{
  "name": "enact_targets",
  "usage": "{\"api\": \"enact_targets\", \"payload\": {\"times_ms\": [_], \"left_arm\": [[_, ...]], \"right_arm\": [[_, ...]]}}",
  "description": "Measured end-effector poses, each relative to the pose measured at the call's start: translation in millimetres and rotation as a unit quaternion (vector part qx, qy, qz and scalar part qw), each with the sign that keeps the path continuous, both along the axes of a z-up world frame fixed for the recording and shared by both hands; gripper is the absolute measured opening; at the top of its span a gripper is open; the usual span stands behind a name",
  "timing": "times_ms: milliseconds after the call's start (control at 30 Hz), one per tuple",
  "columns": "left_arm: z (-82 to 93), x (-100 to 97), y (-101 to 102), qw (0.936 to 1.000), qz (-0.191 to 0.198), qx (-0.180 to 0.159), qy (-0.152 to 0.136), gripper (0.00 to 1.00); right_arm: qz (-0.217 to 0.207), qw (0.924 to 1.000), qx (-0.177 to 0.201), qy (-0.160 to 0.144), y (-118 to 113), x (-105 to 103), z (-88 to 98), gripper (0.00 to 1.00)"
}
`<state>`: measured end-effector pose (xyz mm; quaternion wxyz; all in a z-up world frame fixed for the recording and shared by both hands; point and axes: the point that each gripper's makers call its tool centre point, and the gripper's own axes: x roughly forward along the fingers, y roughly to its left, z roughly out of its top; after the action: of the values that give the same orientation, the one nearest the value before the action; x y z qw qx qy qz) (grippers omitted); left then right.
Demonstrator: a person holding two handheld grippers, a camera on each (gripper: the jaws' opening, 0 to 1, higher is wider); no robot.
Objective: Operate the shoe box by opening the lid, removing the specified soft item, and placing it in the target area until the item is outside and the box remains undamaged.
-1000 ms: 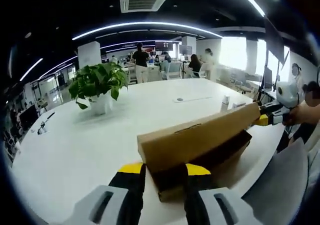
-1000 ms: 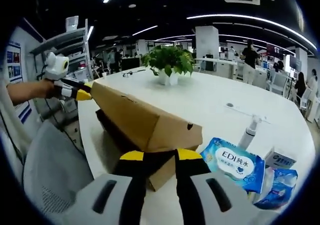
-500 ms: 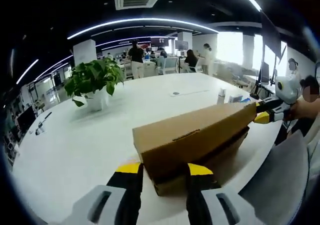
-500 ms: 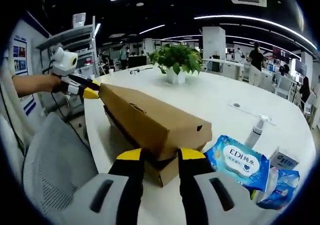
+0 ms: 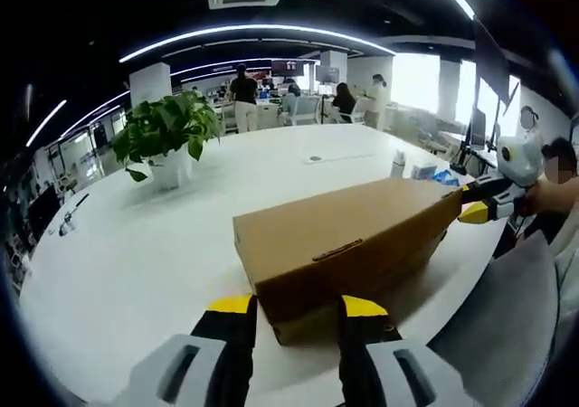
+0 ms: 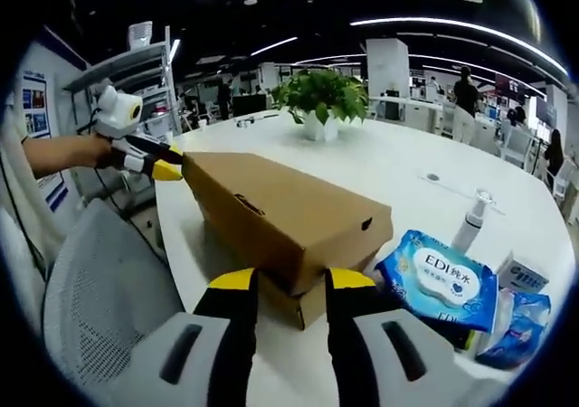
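Reading "EDI" wipes pack (image 6: 438, 282) (beside shoebox (image 6: 285, 217))

White table (image 5: 271, 176): cardboard shoe box (image 5: 348, 240) near edge, potted plant (image 5: 167, 136) far, wet-wipes pack (image 6: 441, 285), spray bottle (image 6: 469, 222).

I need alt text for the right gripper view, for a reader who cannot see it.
A brown cardboard shoe box, lid down, lies on a white table, with the right gripper at its near end and the left gripper at its far end. A blue wipes pack lies beside it and a potted plant stands behind.
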<state>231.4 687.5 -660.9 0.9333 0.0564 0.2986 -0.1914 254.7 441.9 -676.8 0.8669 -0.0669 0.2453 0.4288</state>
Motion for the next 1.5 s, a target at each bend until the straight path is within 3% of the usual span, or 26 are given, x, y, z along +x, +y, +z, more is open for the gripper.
{"api": "enact_targets", "payload": {"times_ms": [767,1500], "left_arm": [[-32.5,0.2,2.3,0.9989,0.019,-0.002,0.043,0.31],[-49.2,4.6,5.5,0.9967,0.034,-0.003,0.074,0.28]], "right_arm": [[-0.007,0.9986,-0.032,0.041,-1.3,-2.5,-32.5,0.24],[-0.005,0.9971,-0.048,0.058,-1.3,1.8,-46.8,0.23]]}}
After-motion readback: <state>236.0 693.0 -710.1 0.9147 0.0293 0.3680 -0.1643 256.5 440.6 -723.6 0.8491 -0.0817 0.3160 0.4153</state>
